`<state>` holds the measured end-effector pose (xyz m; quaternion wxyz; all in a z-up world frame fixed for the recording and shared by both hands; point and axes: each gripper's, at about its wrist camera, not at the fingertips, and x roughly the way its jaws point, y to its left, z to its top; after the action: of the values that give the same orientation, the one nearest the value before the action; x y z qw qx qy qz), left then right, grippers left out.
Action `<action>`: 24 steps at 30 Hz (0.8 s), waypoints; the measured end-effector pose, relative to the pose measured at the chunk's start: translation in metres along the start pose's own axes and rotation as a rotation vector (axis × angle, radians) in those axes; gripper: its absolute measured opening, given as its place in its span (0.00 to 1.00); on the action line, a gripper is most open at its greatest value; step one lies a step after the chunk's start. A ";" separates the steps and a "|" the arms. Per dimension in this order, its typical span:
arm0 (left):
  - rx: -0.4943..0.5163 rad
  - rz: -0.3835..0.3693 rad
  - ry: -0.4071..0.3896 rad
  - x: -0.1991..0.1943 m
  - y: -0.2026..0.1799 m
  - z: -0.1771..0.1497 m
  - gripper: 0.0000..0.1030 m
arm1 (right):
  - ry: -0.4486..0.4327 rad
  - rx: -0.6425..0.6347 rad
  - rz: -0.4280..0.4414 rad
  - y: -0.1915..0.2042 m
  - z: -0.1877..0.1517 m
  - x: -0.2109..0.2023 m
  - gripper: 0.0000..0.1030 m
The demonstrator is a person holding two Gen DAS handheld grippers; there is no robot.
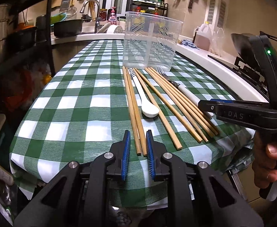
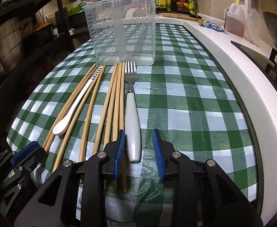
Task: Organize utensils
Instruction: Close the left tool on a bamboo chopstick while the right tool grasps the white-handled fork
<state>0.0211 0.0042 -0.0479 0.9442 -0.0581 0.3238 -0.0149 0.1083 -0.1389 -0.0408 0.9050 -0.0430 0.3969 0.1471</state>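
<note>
From the left wrist, we see our left gripper angled down, jaws narrowly apart around two chopsticks; "DAS" marks the right gripper. From the right wrist, jaws apart, straddling the fork handle before the clear holder.

Both grippers, left and right, tilt downward, fingers apart.

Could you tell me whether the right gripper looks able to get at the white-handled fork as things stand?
Probably yes. The right gripper is open with the fork's white handle end already between its fingers, nothing lying on it. The nearest chopsticks run close alongside, so they might get nudged.
</note>
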 end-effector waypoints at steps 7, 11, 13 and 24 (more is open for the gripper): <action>0.028 0.047 -0.010 0.005 -0.003 0.001 0.17 | 0.016 0.015 0.012 -0.005 0.002 0.007 0.18; 0.025 0.053 -0.014 0.003 0.002 0.000 0.12 | 0.025 0.024 0.014 -0.008 -0.001 0.003 0.17; 0.011 0.054 -0.016 -0.001 0.009 -0.001 0.11 | 0.044 0.047 0.019 -0.012 -0.003 -0.001 0.17; 0.006 0.075 -0.040 -0.007 0.018 -0.008 0.12 | 0.052 0.121 -0.026 -0.028 -0.020 -0.016 0.20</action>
<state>0.0101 0.0214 -0.0520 0.9506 -0.0433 0.3067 0.0208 0.0924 -0.1732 -0.0435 0.8972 0.0030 0.4278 0.1101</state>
